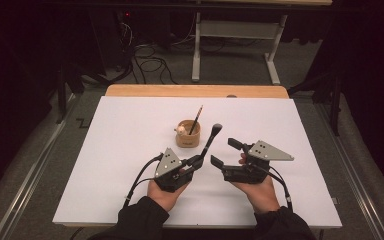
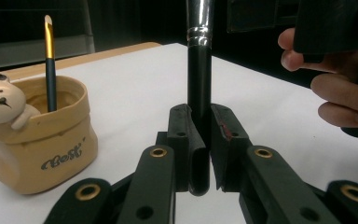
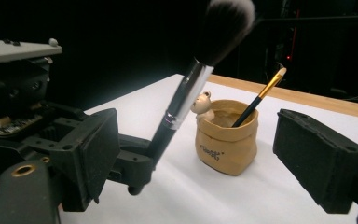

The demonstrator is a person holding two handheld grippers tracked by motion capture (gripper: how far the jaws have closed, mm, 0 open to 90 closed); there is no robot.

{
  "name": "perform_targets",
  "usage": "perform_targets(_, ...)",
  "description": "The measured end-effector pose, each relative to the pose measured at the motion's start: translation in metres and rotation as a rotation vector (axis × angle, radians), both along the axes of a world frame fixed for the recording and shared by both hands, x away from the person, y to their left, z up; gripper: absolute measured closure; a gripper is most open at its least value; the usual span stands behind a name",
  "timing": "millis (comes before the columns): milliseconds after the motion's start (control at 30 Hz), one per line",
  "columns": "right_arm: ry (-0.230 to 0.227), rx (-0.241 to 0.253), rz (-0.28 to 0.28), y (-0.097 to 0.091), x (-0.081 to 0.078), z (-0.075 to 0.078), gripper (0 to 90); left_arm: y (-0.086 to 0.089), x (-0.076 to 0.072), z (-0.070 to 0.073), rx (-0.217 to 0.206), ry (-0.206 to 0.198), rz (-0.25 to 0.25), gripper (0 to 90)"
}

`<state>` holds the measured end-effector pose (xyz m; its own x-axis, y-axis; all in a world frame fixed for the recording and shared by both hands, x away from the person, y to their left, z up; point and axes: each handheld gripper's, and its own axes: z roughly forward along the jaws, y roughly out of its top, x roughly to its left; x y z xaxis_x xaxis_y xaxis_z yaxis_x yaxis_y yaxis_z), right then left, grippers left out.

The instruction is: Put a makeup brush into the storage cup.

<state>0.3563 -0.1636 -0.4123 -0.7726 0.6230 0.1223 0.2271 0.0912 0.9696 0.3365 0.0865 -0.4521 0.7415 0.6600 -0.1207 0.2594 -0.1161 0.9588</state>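
Left gripper (image 1: 196, 161) clamping black-handled, silver-ferruled makeup brush (image 1: 210, 139) upright; right gripper (image 1: 226, 152) gaping wide, holding nothing, beside tan bear-decorated ceramic pot (image 1: 187, 134).

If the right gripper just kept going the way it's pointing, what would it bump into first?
Probably the makeup brush clamped in the left gripper: it leans across the gap between the right gripper's open fingers. The tan bear pot stands farther along. Depth is hard to judge, so it might slip past the brush.
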Motion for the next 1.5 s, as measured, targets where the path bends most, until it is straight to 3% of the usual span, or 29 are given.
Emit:
perform_targets(667,0.066,0.09,0.021,0.006,0.0,-0.006,32.2,-0.004,-0.009,0.0,-0.027,-0.008,-0.028,79.3)
perform_targets(1500,0.093,0.138,0.044,0.009,0.0,-0.012,53.7,-0.008,-0.014,0.0,-0.033,-0.015,-0.053,79.3)
